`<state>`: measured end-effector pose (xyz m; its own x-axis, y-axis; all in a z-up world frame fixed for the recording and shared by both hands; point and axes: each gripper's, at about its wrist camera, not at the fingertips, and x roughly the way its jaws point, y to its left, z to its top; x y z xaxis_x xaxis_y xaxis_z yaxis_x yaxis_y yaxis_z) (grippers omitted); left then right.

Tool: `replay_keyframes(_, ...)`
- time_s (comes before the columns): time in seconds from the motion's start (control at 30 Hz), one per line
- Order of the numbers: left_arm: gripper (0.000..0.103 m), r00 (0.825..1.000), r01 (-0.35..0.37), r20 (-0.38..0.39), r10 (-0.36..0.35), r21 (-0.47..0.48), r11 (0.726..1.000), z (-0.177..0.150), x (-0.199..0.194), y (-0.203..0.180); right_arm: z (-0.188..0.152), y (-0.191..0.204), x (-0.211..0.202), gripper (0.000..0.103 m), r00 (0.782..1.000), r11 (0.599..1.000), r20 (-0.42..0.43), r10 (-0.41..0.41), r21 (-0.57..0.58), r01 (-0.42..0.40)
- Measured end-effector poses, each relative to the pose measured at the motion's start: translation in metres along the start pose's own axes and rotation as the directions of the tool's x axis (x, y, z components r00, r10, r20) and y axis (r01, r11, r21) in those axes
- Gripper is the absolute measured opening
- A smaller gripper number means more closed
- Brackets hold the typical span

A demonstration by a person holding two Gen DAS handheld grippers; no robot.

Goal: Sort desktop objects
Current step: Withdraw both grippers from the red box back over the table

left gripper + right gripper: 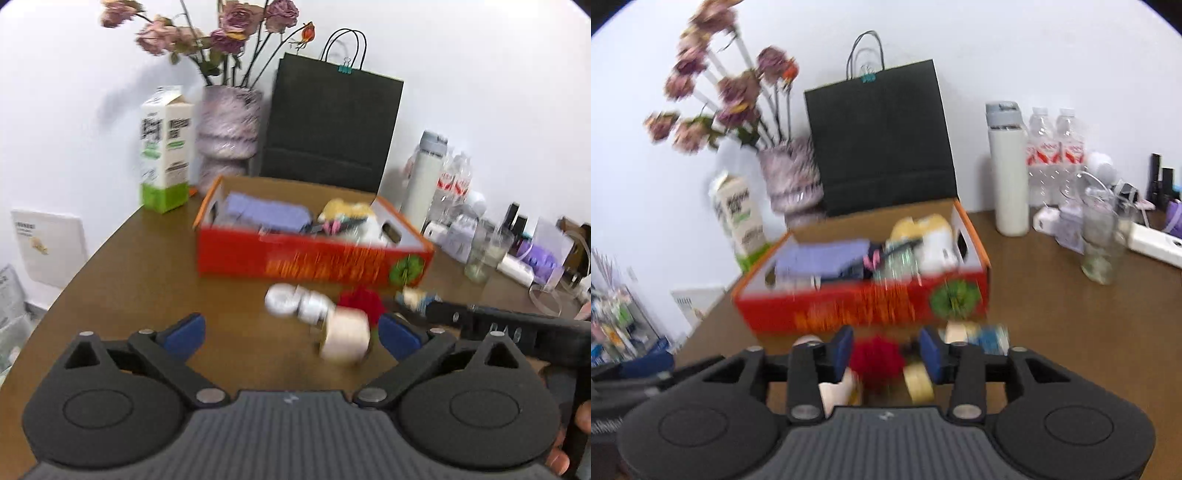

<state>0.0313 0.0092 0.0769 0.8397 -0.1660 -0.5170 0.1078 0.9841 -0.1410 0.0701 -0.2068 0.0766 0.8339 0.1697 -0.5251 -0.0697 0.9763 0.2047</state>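
Observation:
An orange-red cardboard box (pixel 314 258) (pixel 857 306) stands mid-table, holding a purple cloth (pixel 266 214), a yellow soft item (pixel 343 210) and other small things. In front of it lie a silver-white object (pixel 295 304), a beige roll (pixel 345 338), a red fluffy ball (pixel 364 301) and a blue-and-cream item (pixel 415 297). My left gripper (pixel 291 332) is open wide, with the beige roll near its right finger. My right gripper (pixel 886 354) is open, with the red ball (pixel 875 360) between its jaws and a yellowish tape roll (pixel 918 380) just below. Both views are blurred.
Behind the box stand a milk carton (pixel 166 147), a vase of dried roses (pixel 229 129) and a black paper bag (pixel 332 122). At the right are a white bottle (pixel 1006 170), water bottles (pixel 1054 155), a glass (pixel 1102 243) and small clutter. A person's fingers (pixel 583 417) show at the edge.

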Motion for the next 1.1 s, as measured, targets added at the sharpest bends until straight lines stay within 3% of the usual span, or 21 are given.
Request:
replay_keyframes(0.03, 0.103, 1.0, -0.021, -0.005, 0.021, -0.001, 1.0, -0.013, -0.007, 0.001, -0.014, 0.001, -0.004, 0.056, 1.0, 1.0, -0.011, -0.015, -0.013, 0.015)
replay_keyframes(0.1, 0.103, 0.998, -0.062, -0.028, 0.061, -0.03, 0.998, -0.036, -0.017, 0.005, -0.044, 0.006, -0.013, 0.056, 0.998, 0.997, -0.024, -0.063, -0.045, 0.062)
replay_keyframes(0.2, 0.103, 0.996, -0.071, -0.05, 0.068, -0.068, 0.995, -0.062, -0.034, 0.015, -0.079, 0.014, -0.033, 0.062, 0.994, 0.987, -0.005, -0.105, -0.123, 0.104)
replay_keyframes(0.27, 0.103, 0.997, -0.069, -0.047, 0.067, -0.06, 0.996, -0.076, -0.045, 0.018, -0.096, 0.017, -0.045, 0.078, 0.995, 0.976, -0.002, -0.098, -0.194, 0.096)
replay_keyframes(0.4, 0.103, 0.995, -0.095, -0.028, 0.093, -0.051, 0.994, -0.089, -0.058, 0.018, -0.117, 0.016, -0.067, 0.08, 0.993, 0.961, 0.01, -0.121, -0.248, 0.12)
replay_keyframes(0.57, 0.103, 0.993, -0.107, -0.051, 0.104, -0.052, 0.993, -0.09, -0.054, 0.015, -0.123, 0.012, -0.077, 0.081, 0.991, 0.956, 0.037, -0.13, -0.262, 0.136)
replay_keyframes(0.83, 0.103, 0.992, -0.096, -0.086, 0.096, -0.002, 0.995, -0.089, -0.036, 0.001, -0.126, 0.009, -0.069, 0.081, 0.993, 0.958, 0.008, -0.118, -0.263, 0.116)
replay_keyframes(1.1, 0.103, 0.994, -0.068, -0.079, 0.071, 0.032, 0.997, -0.073, -0.008, -0.012, -0.117, -0.003, -0.063, 0.081, 0.992, 0.963, 0.029, -0.125, -0.237, 0.129)
